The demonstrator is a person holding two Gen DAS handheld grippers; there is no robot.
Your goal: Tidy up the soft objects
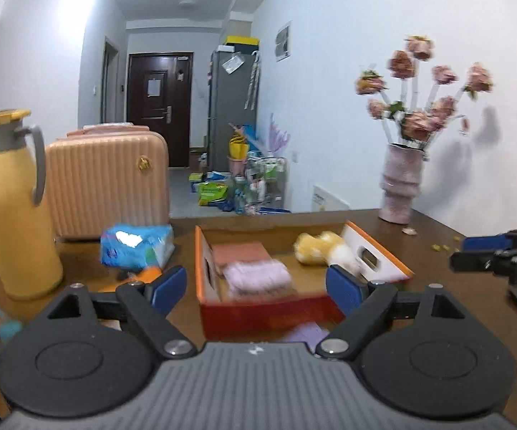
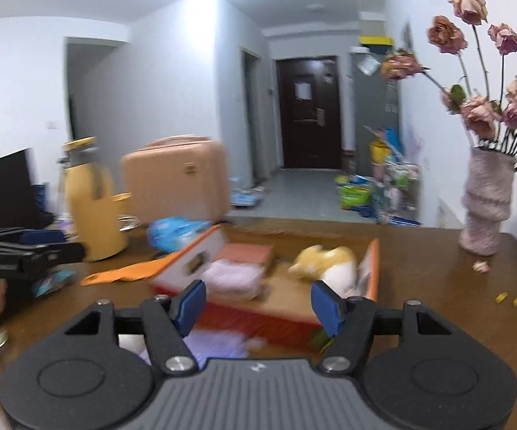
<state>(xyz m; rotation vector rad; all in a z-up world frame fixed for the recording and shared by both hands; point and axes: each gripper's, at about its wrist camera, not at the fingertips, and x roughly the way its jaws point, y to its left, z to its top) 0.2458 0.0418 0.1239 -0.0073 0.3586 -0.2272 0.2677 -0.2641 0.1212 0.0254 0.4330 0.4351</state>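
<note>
**Hazards With Both Grippers Free Near the Box**

The left gripper [image 1: 256, 286] and right gripper [image 2: 258, 304] both have jaws apart and empty. The folded lilac towel [image 1: 256, 276], pink towel [image 1: 242, 252] and plush toy [image 1: 321, 247] lie inside the orange box [image 1: 269, 313] on the counter [image 1: 437, 261]. A lilac cloth [image 2: 215, 345] lies outside the box, by its near wall. Reaching for it may shove the light box. A wide rightward sweep risks toppling the vase [image 2: 487, 200].

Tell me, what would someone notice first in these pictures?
Probably the orange box in the middle of the brown table, with folded towels and a yellow plush toy inside. Then the pink vase of dried roses at the table's right, and the tall yellow thermos on the left.
</note>
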